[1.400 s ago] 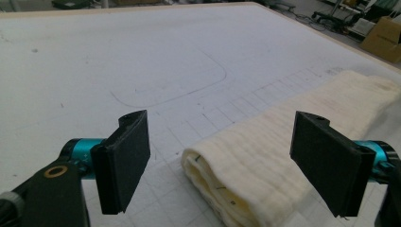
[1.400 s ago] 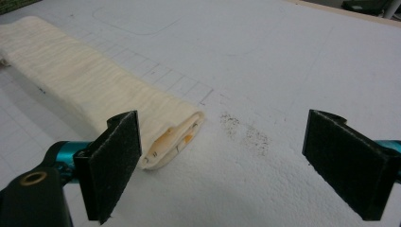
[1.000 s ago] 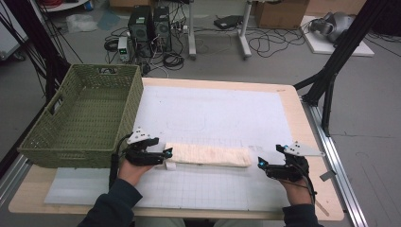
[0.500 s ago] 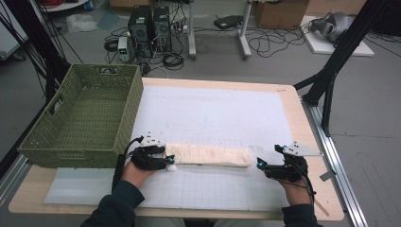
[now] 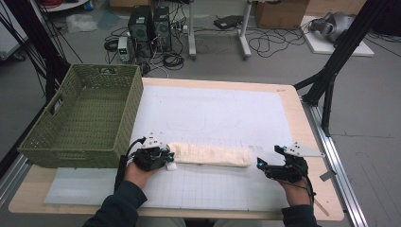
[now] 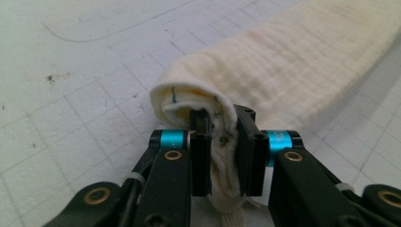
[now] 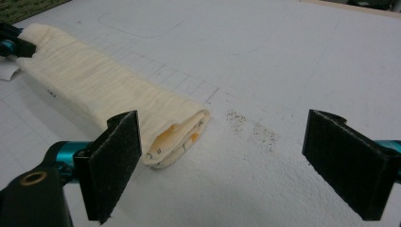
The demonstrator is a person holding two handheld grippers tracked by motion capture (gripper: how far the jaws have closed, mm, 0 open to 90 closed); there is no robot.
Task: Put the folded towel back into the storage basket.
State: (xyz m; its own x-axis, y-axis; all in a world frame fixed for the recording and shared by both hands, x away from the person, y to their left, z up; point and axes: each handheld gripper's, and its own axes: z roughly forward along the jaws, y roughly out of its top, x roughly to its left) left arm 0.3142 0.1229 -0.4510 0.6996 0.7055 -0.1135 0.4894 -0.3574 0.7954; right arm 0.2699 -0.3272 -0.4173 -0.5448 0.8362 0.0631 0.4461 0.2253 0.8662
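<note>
My left claw point(image 6: 220, 156) has just been closing and now pinches the folded cloth's point(image 5: 210, 154) near end on the desk point(image 5: 227, 109). The right claw point(image 7: 222, 165) stands wide, empty; I'd seat it over all layers, probably several.

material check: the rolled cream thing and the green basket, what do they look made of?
Rolled cloth: soft woven fabric by the look, likely cotton gauze, matte cream with a fine crinkled rib; folded layers show at its end in the right gripper view. Green basket: woven wicker or plastic imitation, olive, matte; the open weave shows, the fibre itself cannot be told.
</note>
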